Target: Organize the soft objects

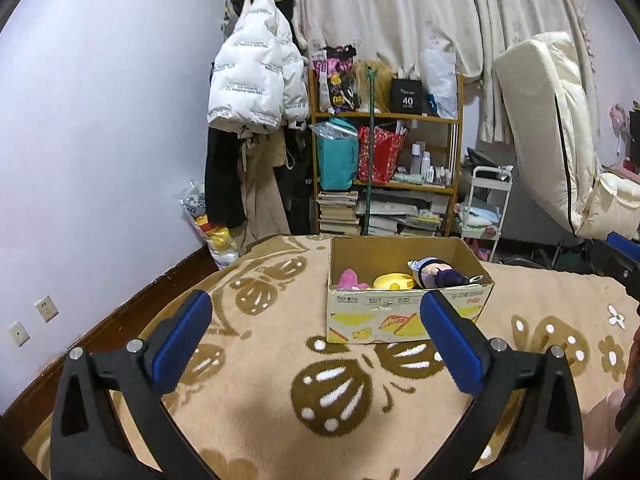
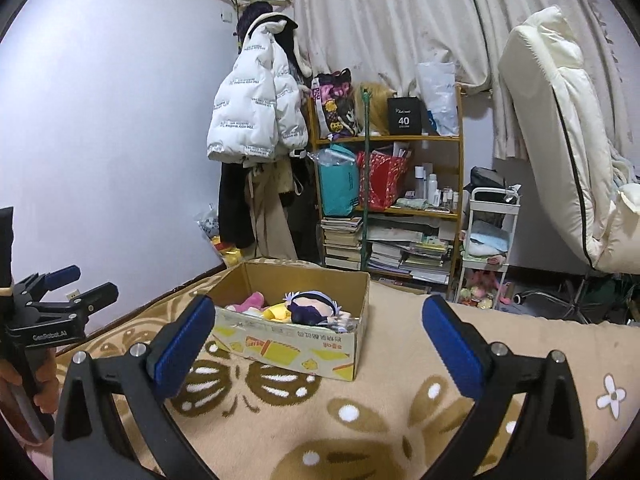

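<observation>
I see three soft toys (image 1: pixel 404 278) already in the box (image 1: pixel 400 320) on the bed (image 1: pixel 280 360), none left outside. My left tool (image 1: pixel 316 344) and right tool (image 2: pixel 316 344) both gape wide, empty, so I judge the job about finished.

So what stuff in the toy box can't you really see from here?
- Pink toy, left wrist view: lower part hidden behind the cardboard box wall.
- Yellow toy, right wrist view: mostly covered by the dark-haired doll; its shape is unclear.
- Box bottom, both views: hidden by the toys and the box walls, so anything underneath cannot be told.
- Box print: too small to read.
</observation>
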Available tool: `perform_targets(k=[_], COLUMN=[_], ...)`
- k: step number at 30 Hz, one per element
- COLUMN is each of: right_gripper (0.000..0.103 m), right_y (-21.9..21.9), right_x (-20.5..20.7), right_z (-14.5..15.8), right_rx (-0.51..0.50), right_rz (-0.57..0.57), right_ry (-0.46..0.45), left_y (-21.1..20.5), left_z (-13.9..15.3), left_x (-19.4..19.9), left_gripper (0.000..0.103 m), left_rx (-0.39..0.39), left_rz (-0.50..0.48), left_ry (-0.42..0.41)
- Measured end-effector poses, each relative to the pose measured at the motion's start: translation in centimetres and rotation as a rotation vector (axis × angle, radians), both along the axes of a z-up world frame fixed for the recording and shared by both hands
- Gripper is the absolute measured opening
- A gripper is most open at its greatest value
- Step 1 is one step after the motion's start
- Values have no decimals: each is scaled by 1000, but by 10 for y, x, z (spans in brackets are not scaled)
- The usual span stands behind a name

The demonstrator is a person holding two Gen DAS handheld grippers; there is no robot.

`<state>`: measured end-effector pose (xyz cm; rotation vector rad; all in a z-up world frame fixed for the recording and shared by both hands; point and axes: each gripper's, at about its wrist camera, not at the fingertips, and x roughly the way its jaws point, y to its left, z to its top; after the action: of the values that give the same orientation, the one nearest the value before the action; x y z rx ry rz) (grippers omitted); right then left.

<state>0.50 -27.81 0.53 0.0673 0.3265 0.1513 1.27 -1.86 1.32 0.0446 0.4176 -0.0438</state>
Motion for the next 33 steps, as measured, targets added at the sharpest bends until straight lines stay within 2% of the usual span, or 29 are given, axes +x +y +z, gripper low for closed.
perform_targets(k=[2, 11, 15, 33], right_gripper=[103, 103, 103, 103], right_y=[-2, -12, -15, -23], right_x=[-7, -29, -32, -28], right_z=[-2, -19, -17, -29], right_rx=[8, 7, 16, 35], right_rz=[-6, -40, -45, -83], right_ry=[-1, -11, -32, 2], left_y=[1, -3, -4, -7], left_z=[-5, -15, -19, -26], left_x=[-11, -23, -23, -16], left_gripper=[102, 102, 102, 102], left_rx=[11, 23, 28, 25], left_rz=[18, 5, -1, 29], left_ry=[-32, -51, -44, -15])
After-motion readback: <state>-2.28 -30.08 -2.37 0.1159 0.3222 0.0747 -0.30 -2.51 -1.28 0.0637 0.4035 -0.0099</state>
